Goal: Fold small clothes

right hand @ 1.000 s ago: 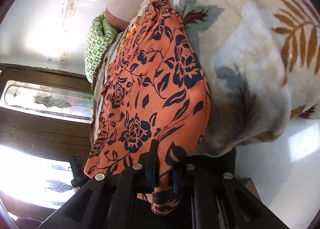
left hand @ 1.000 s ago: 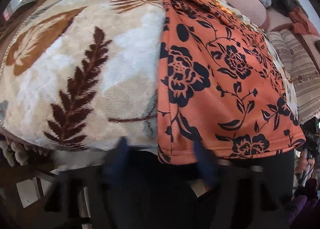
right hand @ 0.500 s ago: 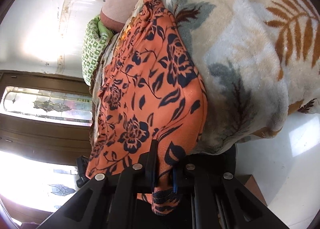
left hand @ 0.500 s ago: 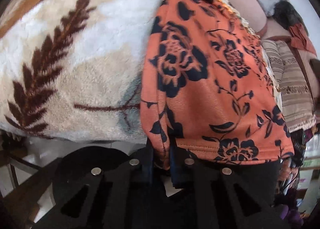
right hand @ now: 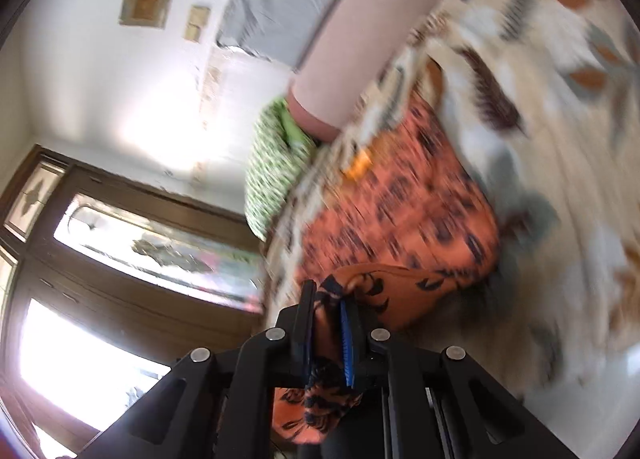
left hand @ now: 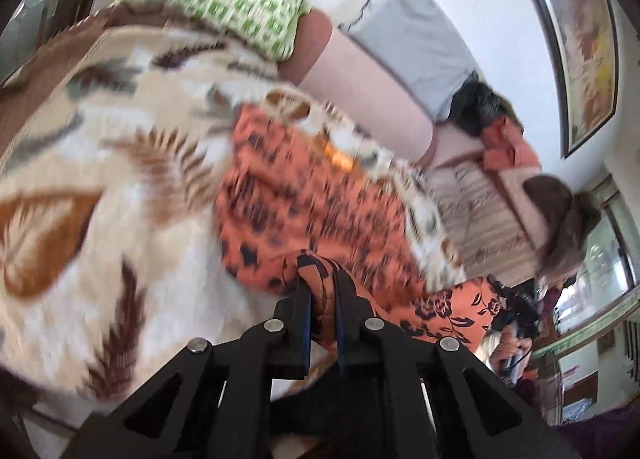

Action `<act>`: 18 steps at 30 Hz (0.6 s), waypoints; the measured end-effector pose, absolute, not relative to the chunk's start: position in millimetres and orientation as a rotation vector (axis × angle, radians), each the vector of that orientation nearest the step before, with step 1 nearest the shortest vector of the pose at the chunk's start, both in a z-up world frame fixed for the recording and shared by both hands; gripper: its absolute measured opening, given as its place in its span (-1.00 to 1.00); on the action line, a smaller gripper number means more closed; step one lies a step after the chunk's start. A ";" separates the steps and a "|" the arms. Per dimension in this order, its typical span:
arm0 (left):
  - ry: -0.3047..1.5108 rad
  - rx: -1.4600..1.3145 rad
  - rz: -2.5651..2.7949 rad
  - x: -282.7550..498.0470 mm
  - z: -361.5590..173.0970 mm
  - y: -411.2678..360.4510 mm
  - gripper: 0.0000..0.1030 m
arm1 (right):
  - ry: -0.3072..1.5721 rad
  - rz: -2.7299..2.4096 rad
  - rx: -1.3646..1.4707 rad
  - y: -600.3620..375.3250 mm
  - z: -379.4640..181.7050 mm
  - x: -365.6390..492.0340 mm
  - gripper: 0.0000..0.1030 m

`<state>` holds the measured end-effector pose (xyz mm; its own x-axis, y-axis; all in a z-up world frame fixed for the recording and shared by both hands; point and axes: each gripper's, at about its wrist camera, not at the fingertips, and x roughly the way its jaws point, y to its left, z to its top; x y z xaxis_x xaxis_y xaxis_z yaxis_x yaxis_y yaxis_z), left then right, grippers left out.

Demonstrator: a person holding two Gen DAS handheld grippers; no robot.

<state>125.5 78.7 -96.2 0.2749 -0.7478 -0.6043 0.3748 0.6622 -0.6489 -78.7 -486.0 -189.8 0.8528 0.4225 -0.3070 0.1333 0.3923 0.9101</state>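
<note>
No readable text, labels, brands or numbers in either view; the framed pictures point(left hand: 584, 43) on the wall are too blurred to read.

right tongs point(right hand: 326, 323) clamped on orange floral garment point(right hand: 396, 215) | garment lifted over leaf-print blanket point(right hand: 560, 163)

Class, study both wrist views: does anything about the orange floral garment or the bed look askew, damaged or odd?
Nothing stands out. The orange floral garment lies on the leaf-print blanket, its near edge pinched by the left gripper and right gripper.
</note>
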 end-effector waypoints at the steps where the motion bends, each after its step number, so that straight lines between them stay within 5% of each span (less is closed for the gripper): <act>1: 1.028 -0.416 -0.780 136.4 -90.9 73.1 -0.81 | 0.532 0.190 1.169 -496.2 -185.6 -62.7 -0.78; 6: 1.035 -0.431 -0.700 228.0 -94.3 33.7 -0.81 | 0.481 0.120 1.224 -542.2 -191.0 17.1 -0.78; 16: 1.206 -0.461 -0.429 390.6 -199.2 -43.8 -0.73 | 0.601 -0.142 1.415 -615.6 -293.6 168.9 -0.66; 17: 1.219 -0.470 -0.405 393.5 -206.8 -43.5 -0.67 | 0.630 -0.169 1.451 -620.6 -305.1 173.7 -0.46; 18: 1.223 -0.494 -0.403 395.0 -212.8 -40.1 -0.66 | 0.642 -0.184 1.495 -625.7 -314.8 175.3 -0.06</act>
